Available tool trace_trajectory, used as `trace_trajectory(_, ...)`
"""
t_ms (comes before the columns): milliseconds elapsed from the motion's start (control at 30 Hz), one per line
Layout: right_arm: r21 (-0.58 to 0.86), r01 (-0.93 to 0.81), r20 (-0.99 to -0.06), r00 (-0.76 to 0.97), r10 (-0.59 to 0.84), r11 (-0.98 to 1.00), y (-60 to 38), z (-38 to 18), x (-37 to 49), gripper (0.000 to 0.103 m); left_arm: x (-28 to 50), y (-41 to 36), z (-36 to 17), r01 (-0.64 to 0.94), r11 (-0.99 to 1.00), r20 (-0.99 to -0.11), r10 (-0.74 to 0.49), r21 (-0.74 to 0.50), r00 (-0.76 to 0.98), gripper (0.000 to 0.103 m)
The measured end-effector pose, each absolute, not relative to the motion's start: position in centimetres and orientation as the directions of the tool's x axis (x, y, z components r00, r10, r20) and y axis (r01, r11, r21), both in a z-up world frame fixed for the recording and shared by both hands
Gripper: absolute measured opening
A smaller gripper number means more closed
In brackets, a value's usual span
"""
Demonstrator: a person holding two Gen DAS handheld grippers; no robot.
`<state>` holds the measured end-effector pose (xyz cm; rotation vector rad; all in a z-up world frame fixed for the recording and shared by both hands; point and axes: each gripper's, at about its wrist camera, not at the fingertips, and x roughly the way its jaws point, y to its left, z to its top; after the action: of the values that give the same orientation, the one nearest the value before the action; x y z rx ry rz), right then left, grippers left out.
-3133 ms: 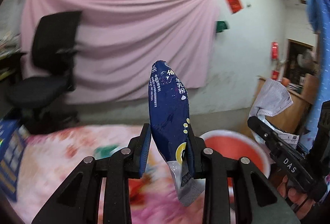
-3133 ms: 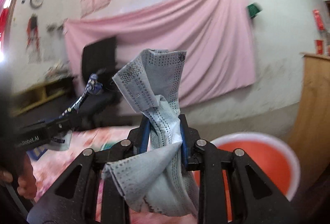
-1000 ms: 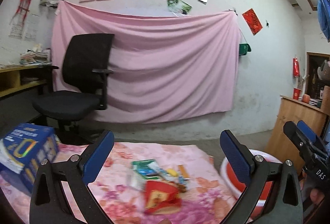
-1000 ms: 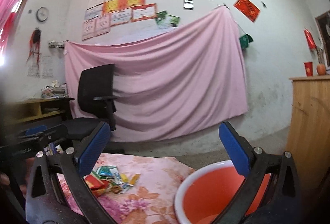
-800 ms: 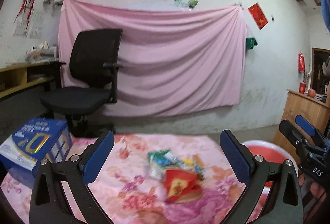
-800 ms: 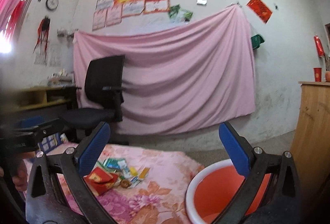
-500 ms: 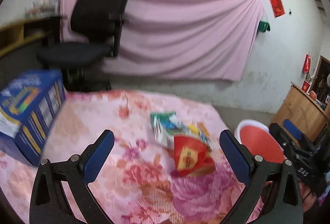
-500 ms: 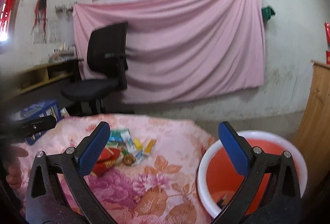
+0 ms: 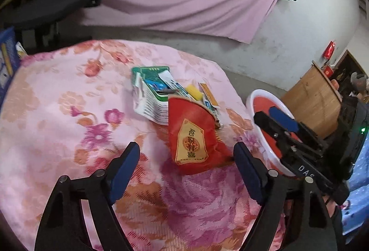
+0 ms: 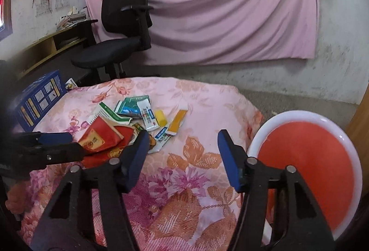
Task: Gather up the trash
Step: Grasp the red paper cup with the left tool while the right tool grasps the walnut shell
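red basin (image 10: 306,158), interior bare

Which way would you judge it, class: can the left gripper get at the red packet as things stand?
Probably yes. The left gripper is open, just short of the red packet, which lies on top of the pile with nothing covering its near end.

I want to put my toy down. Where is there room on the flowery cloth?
The flowered cloth is bare left of the green-and-white box, and between the orange sachet and the red basin. The middle is crowded: the red packet and wrappers overlap.
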<state>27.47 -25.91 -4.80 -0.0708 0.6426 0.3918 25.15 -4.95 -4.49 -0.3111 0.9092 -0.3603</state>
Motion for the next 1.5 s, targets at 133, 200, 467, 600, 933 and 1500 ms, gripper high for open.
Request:
trace_trajectory(133, 0.077, -0.397, -0.633, 0.69, 0.352, 0.915, -25.5, -5.5, 28.3, 0.074, 26.0, -4.8, -5.1, 0.169, 0.859, -0.701, -0.495, -0.483, 0.512, 0.06)
trace_trajectory(200, 0.077, -0.413, -0.651, 0.668, 0.36, 0.907, -25.0, -5.8, 28.6, 0.073, 26.3, -4.6, -5.4, 0.162, 0.85, -0.699, -0.509, -0.502, 0.502, 0.043)
trace_trajectory(467, 0.057, -0.46, -0.704, 0.611, 0.362, 0.886, -23.5, -6.7, 29.5, 0.072, 26.5, -3.8, -5.5, 0.134, 0.836, -0.69, -0.52, -0.532, 0.504, 0.029)
trace_trajectory(600, 0.062, -0.458, -0.717, 0.598, 0.359, 0.887, -23.3, -6.9, 30.1, 0.071, 26.3, -3.9, -5.1, 0.146, 0.84, -0.684, -0.515, -0.523, 0.517, 0.015)
trace_trajectory(933, 0.041, -0.485, -0.734, 0.579, 0.356, 0.873, -22.2, -7.0, 30.2, 0.071, 23.7, -2.4, -3.8, 0.093, 0.89, -0.679, -0.405, -0.447, 0.612, 0.014)
trace_trajectory(1500, 0.042, -0.54, -0.791, 0.496, 0.358, 0.841, -20.2, -8.1, 32.1, 0.053, 23.1, -1.9, -3.8, 0.007, 0.925, -0.704, -0.295, -0.381, 0.646, 0.014)
